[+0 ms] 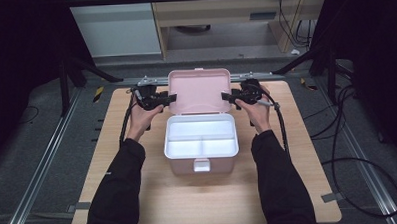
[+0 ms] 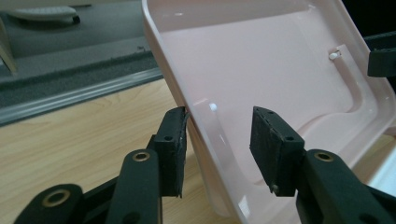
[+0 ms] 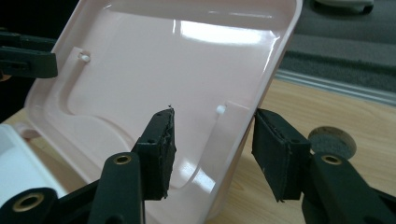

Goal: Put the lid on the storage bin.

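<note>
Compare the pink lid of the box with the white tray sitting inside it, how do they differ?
The pink lid stands raised at the back of the box, while the white tray lies flat in the base. The lid's inside is one open panel; the tray is split into compartments. The edges of the lid sit between the jaws of the left gripper and the right gripper; the tray is untouched. Both are smooth, glossy, rectangular plastic with rounded corners.

The left gripper point(image 2: 218, 144) straddles the side rim of the raised pink lid point(image 2: 261, 65), one black pad outside the rim and touching it, the other inside with a gap. Below lies the wooden table point(image 2: 70, 140), its far edge meeting a metal rail point(image 2: 79, 95).
</note>
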A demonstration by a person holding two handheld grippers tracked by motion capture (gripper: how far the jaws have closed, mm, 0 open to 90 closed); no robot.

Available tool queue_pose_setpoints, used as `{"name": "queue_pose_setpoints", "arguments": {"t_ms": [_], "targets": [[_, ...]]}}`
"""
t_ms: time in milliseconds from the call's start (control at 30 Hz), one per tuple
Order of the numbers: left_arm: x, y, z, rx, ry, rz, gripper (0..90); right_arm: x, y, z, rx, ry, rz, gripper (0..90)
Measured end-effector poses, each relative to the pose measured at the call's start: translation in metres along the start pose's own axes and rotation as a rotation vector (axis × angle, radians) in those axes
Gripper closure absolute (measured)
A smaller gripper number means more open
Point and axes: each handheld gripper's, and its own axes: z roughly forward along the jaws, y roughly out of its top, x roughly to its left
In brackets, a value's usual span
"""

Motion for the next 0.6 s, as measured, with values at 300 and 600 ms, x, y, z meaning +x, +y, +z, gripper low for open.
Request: {"name": "queue_pose_setpoints", "arguments": {"t_ms": [300,600], "targets": [[-0.023,0.012,-0.034,-0.032,0.006,0.078,57.4,0.022,0.012,-0.034,-0.029,-0.006,-0.079,50.4],[-0.041,0.006,-0.063,-0.045,0.004,0.131,60.2,0.047,0.015,-0.061,-0.001,-0.032,-0.160,52.1]]}}
